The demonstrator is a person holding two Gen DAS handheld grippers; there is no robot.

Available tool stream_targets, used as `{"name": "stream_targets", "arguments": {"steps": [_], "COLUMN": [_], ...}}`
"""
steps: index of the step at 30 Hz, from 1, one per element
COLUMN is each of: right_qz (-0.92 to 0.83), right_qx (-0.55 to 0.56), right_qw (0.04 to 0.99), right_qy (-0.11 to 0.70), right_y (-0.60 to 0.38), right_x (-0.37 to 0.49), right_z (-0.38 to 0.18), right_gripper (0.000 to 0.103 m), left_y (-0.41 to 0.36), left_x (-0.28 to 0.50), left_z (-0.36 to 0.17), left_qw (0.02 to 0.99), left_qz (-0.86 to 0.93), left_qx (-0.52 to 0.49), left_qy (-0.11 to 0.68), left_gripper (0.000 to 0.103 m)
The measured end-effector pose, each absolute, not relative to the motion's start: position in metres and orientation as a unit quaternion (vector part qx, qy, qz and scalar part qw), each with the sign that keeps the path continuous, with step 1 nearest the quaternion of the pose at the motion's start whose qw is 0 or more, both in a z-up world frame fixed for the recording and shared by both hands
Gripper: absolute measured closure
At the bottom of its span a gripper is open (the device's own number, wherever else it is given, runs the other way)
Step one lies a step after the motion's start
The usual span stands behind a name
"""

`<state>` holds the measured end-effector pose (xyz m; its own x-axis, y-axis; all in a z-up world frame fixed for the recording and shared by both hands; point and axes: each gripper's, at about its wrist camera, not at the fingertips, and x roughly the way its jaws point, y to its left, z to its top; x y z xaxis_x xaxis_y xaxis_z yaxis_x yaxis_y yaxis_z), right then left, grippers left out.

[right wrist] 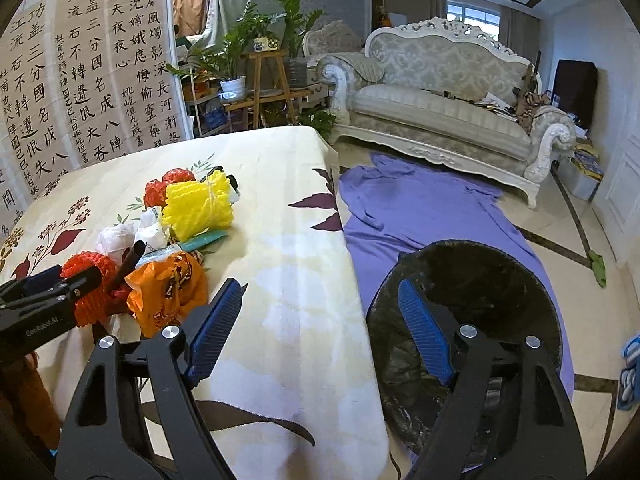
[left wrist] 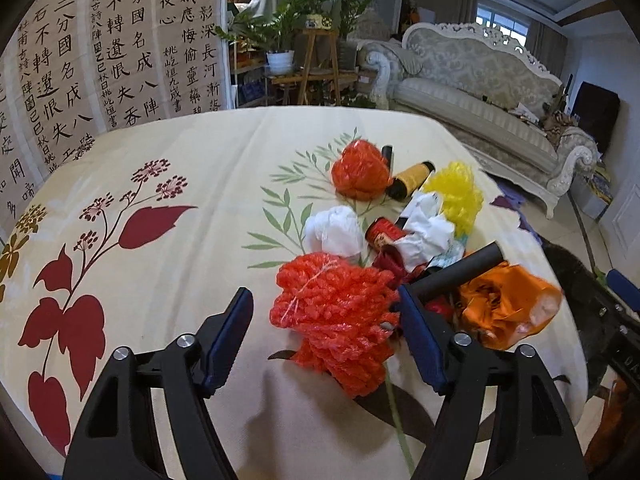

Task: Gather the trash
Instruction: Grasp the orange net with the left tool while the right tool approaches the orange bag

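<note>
Seen from the left wrist, the table carries a floral cloth that is bare on its left half; the trash is heaped toward the right edge, likely so that it sits close to the bin. The left tool hangs over the near end of that heap with its jaws partly open around a red foam fruit net. The right finger lies against the net's side, while the left finger stands apart from it, so the net is straddled, not yet pinched. I judge this to be the approach to the first pick.

Behind the net lie a white crumpled bag, a second red net, a yellow-banded black tube, a yellow foam net, a black cylinder and an orange plastic bag at the right end of the heap.

In the right wrist view, the same heap sits at the left, with the left tool reaching into it. The right tool is open wide and holds nothing, poised over the table's right edge: one finger is over the cloth, the other over the black-lined trash bin. The bin stands on the floor just beside the table, on a purple sheet, where items can be dropped straight off the edge.
</note>
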<state>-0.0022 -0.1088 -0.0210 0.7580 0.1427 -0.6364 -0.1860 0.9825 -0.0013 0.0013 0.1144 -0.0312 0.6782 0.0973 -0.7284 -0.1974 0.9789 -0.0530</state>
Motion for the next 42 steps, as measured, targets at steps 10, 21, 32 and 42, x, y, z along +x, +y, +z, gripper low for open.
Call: {"name": "stream_targets", "arguments": {"steps": [10,21,32,42], "right_qz": [0.102,0.136,0.160,0.177], "right_qx": [-0.035,-0.046,-0.070,-0.078], "right_qw": [0.935,0.932,0.927,0.922], "right_qy": [0.339,0.334,0.332,0.334], "right_y": [-0.098,-0.072,-0.039,-0.021], "right_x": [-0.002,-0.009,-0.015,-0.023], "right_z": [-0.023,-0.016,-0.014,-0.012], "right_gripper": [0.024,0.024,0.024,0.024], "left_y": [0.124,0.146,0.170,0.200], "left_x": [-0.006,-0.021,-0.036,-0.042], "left_z": [-0.030,-0.018,-0.020,-0.021], "left_qw": [0.913,0.920,0.921,0.920], "left_qz": [0.072,0.075,0.092,0.125], "left_qx": [-0.073,-0.082,-0.089,-0.099], "left_qy": [0.394,0.376,0.369,0.359], "left_gripper": [0.056,0.056,0.056,0.056]}}
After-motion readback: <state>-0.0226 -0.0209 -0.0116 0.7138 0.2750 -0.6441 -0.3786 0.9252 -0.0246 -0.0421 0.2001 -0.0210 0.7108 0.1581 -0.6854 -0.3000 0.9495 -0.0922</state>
